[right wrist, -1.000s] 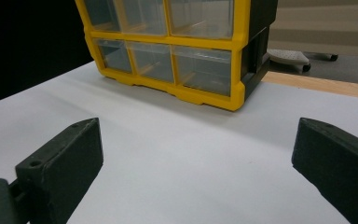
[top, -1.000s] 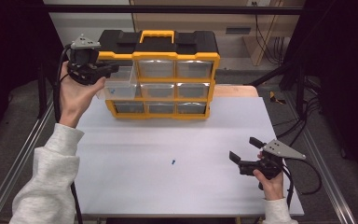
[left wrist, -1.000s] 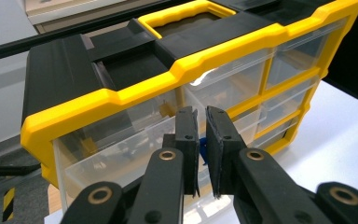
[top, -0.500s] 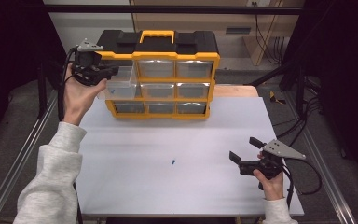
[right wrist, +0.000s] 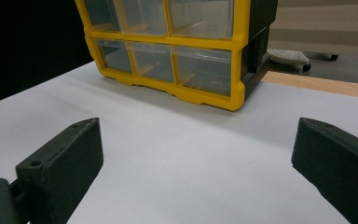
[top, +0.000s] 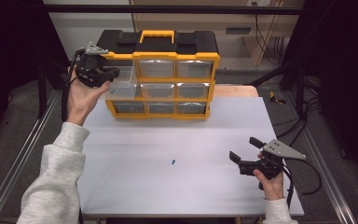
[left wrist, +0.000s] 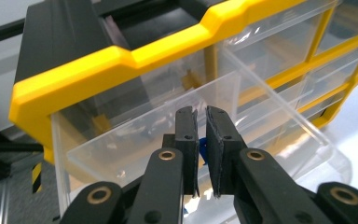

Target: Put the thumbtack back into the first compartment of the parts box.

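The person's left arm, in a light grey sleeve, reaches forward and up along the left side in the high view, the left hand raised with its palm turned inward around the black left claw. That claw points to the right in the high view, its jaws drawn almost together with only a thin gap. The right hand sits low at the near right, gripping the black right claw, whose jaws stand wide apart, pointing leftward and level.
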The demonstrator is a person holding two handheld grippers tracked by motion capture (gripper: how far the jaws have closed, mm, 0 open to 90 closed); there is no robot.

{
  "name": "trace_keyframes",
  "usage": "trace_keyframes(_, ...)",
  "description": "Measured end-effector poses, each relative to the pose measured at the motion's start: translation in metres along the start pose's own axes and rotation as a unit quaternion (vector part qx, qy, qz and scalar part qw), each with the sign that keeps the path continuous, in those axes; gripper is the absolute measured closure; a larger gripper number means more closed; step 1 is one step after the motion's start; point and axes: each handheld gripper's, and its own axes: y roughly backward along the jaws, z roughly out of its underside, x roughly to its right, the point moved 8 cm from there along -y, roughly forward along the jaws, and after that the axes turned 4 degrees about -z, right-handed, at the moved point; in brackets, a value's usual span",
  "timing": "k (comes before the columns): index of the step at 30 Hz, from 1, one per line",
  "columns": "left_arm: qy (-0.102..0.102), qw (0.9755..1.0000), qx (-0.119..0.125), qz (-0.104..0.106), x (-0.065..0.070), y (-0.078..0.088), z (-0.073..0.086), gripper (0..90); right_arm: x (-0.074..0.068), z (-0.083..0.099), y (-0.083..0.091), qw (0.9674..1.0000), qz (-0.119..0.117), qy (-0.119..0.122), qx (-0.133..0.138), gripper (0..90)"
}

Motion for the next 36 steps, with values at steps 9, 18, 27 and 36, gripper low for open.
trace_keyframes(9,0.011,0.9999,-0.006,-0.005,0.002,-0.002,0.0,79.2,0.0,0.0,-0.001,1.0,0.0,0.002,-0.001,2.4)
trace_keyframes(18,0.014,0.9991,0.039,-0.007,0.002,0.0,-0.007,58.3,0.0,-0.001,0.001,1.0,-0.002,0.004,0.0,2.3)
trace_keyframes(27,0.019,0.9959,0.086,0.019,0.013,0.021,-0.011,26.6,-0.001,-0.001,0.0,1.0,0.0,0.003,0.0,2.2)
trace_keyframes(36,0.029,0.9899,0.125,0.061,0.026,0.047,-0.008,10.1,0.0,0.0,0.0,1.0,0.001,0.005,0.0,2.1)
